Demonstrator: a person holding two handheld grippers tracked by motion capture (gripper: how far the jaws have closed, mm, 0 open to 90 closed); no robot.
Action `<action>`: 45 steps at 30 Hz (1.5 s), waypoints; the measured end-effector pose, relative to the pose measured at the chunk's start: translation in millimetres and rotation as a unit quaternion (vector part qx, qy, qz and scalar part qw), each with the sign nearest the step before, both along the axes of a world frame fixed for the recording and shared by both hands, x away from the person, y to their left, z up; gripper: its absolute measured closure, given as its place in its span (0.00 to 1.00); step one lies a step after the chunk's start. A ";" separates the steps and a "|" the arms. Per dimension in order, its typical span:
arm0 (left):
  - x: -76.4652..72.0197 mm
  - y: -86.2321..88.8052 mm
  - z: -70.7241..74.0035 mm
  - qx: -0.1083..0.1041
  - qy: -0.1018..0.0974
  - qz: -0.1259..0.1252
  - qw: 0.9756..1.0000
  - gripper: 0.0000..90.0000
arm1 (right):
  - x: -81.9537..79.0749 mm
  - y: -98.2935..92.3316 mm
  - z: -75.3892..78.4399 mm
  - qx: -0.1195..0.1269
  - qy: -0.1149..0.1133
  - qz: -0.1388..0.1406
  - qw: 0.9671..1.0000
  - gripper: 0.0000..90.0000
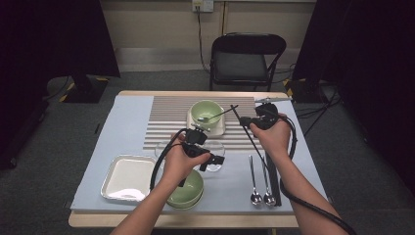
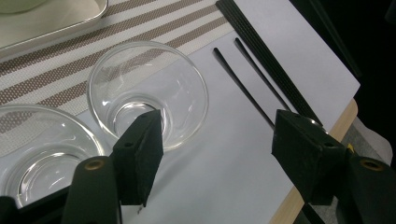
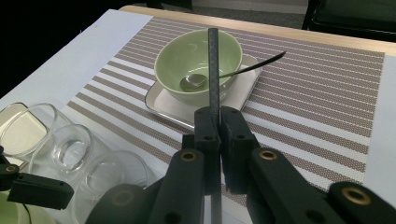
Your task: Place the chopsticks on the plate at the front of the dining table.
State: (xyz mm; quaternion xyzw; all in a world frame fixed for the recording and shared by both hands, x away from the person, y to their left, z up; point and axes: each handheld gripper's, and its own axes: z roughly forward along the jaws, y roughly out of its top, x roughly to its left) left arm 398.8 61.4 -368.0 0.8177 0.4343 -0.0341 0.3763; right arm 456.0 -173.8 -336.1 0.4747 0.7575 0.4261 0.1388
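Between the jaws of the right gripper (image 3: pixel 218 135) sits a thin black chopstick (image 3: pixel 213 70). The jaws are pressed tight on it. The stick runs through them, and in the right gripper view its far end points over the green bowl (image 3: pixel 187 58). In the high view the right gripper (image 1: pixel 246 120) is up over the right side of the tabletop (image 1: pixel 122 117), and the chopstick (image 1: pixel 254 144) slants down toward the near edge.

The green bowl has a spoon (image 3: pixel 195 81) in it and stands on a small white plate (image 3: pixel 170 106). Both are on the striped mat (image 3: pixel 303 84) toward the far edge.

The left gripper (image 2: pixel 217 140) has its jaws wide apart with nothing in them. It hangs over the middle of the tabletop, just above a glass bowl (image 2: pixel 148 91). A second glass bowl (image 2: pixel 42 149) sits right beside the first one.

Near the right edge lie two more spoons (image 1: pixel 259 183) and a dark strip (image 1: pixel 272 178), side by side. Near the left front corner is a silver tray (image 1: pixel 126 177). Another green bowl (image 1: pixel 188 193) is at the front edge, partly under the left hand (image 1: pixel 178 161).
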 end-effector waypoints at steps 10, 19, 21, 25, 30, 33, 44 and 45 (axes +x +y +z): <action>-0.7 -9.5 0.4 -0.003 -0.004 -0.001 1.000 0.37 | 0.6 6.9 -0.1 0.009 0.000 0.005 1.000 0.96; 0.2 -19.3 -3.1 -0.009 0.000 -0.003 1.000 0.37 | -0.2 14.5 4.2 0.004 -0.003 0.012 1.000 0.96; 0.6 -21.0 -4.0 -0.010 0.001 -0.003 1.000 0.37 | -0.2 16.4 4.6 0.005 -0.002 0.014 1.000 0.96; 0.8 -24.0 -5.6 -0.012 0.003 -0.003 1.000 0.37 | -0.1 18.8 4.3 0.006 -0.002 0.016 1.000 0.96; 1.3 -26.3 -6.6 -0.014 0.006 -0.006 1.000 0.37 | -0.2 20.5 4.3 0.008 -0.002 0.017 1.000 0.96; 1.3 -27.8 -6.8 -0.015 0.007 -0.008 1.000 0.38 | -0.9 23.5 5.9 0.009 -0.003 0.020 1.000 0.96; 1.2 -32.3 -7.8 -0.022 0.005 -0.002 1.000 0.38 | -1.0 31.6 7.2 0.011 -0.007 0.022 1.000 0.96; 1.5 -32.2 -8.0 -0.024 0.005 -0.002 1.000 0.38 | -1.0 31.6 7.2 0.011 -0.007 0.022 1.000 0.96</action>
